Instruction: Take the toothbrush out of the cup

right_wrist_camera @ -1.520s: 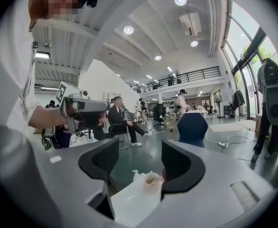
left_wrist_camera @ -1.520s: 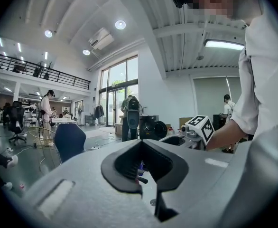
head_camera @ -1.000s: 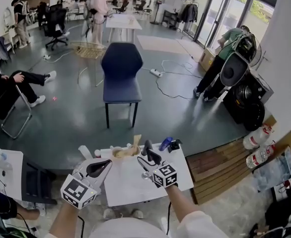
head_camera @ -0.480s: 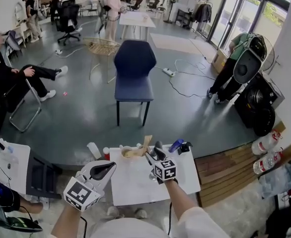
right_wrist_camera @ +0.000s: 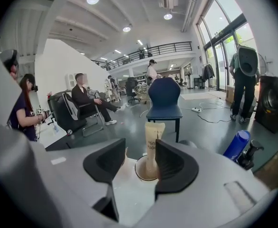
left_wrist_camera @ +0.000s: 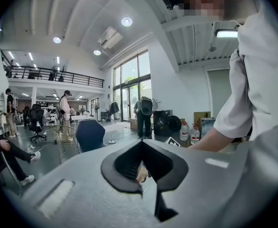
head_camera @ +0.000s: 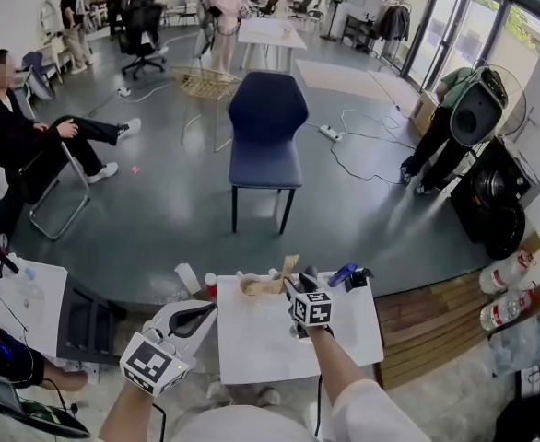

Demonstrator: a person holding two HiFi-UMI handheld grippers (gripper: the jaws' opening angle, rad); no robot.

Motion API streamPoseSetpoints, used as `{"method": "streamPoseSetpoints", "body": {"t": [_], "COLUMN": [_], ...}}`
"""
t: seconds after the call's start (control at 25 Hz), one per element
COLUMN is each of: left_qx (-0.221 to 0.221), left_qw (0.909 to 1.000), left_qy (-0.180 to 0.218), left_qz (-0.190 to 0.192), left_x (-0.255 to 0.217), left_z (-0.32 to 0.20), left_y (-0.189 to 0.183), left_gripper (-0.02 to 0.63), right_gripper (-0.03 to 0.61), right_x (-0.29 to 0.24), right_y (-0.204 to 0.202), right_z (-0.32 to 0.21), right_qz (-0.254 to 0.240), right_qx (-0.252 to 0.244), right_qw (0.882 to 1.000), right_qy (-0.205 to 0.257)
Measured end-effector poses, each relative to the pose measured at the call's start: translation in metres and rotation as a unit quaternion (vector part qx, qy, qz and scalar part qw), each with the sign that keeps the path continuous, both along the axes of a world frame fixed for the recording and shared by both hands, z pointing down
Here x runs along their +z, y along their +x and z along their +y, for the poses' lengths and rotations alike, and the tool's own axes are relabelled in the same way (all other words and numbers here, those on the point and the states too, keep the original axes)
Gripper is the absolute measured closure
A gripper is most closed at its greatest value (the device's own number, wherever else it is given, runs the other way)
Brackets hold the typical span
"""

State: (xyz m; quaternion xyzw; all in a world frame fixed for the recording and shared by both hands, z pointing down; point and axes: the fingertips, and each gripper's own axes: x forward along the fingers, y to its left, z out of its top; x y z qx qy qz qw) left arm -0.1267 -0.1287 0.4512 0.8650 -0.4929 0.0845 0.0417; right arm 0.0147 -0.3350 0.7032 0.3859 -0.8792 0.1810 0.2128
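Left gripper [head_camera: 202, 313] is held low at the near left table edge, jaws pressed together, nothing pinched; the same is seen in the left gripper view [left_wrist_camera: 143, 146]. Right gripper [head_camera: 299, 282] is held over the white table [head_camera: 279, 343], pointed at the cup [head_camera: 254, 286]. Its jaws [right_wrist_camera: 140, 148] are spread and have just been closing. The beige tube [right_wrist_camera: 153, 137] is seen in the gap between them, and no pad is seen pressed on it. The tube [head_camera: 287, 270] is stood upright in the cup [right_wrist_camera: 139, 167], with print on its lower part that is too small to read. The cup is set at the far edge of the table. A blue bottle [head_camera: 342, 273] is laid near the far right corner, with a black item [head_camera: 358, 277] just beside it. Beyond the table a blue chair [head_camera: 265, 122] is stood on the grey floor. A seated person [head_camera: 30, 132] is seen far left.
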Motion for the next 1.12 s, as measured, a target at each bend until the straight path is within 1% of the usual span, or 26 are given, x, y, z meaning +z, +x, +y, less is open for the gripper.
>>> {"method": "streamPoseSetpoints", "body": {"t": [0.12, 0.32, 0.48, 0.56, 0.72, 0.92, 1.12], "left_qx": [-0.004, -0.011, -0.019, -0.021, -0.024, -0.027, -0.026], "left_qw": [1.0000, 0.9999, 0.9998, 0.9997, 0.9996, 0.9995, 0.9995], "left_qy": [0.000, -0.004, -0.006, -0.008, -0.011, -0.011, -0.012], "left_qz": [-0.001, 0.000, 0.002, 0.003, 0.004, 0.007, 0.013], "left_x": [0.004, 0.007, 0.007, 0.009, 0.011, 0.013, 0.016], "left_z": [-0.001, 0.000, -0.001, 0.000, 0.000, 0.000, 0.001], "left_y": [-0.003, -0.014, -0.024, -0.027, -0.031, -0.040, -0.040], "left_gripper": [0.607, 0.608, 0.607, 0.607, 0.607, 0.607, 0.607], "right_gripper": [0.403, 0.403, 0.438, 0.444, 0.444, 0.412, 0.397], "right_x": [0.001, 0.011, 0.019, 0.021, 0.024, 0.022, 0.023], "right_y": [-0.004, -0.014, -0.011, -0.010, -0.010, -0.009, -0.005], "right_z": [-0.007, -0.014, -0.020, -0.024, -0.031, -0.038, -0.043], "right_qz": [0.000, 0.013, 0.022, 0.027, 0.032, 0.016, 0.037], "right_qx": [0.012, 0.043, 0.074, 0.083, 0.096, 0.122, 0.129], "right_qw": [1.000, 0.999, 0.997, 0.996, 0.994, 0.991, 0.988], "right_qy": [-0.001, -0.014, -0.022, -0.025, -0.038, -0.060, -0.074]}}
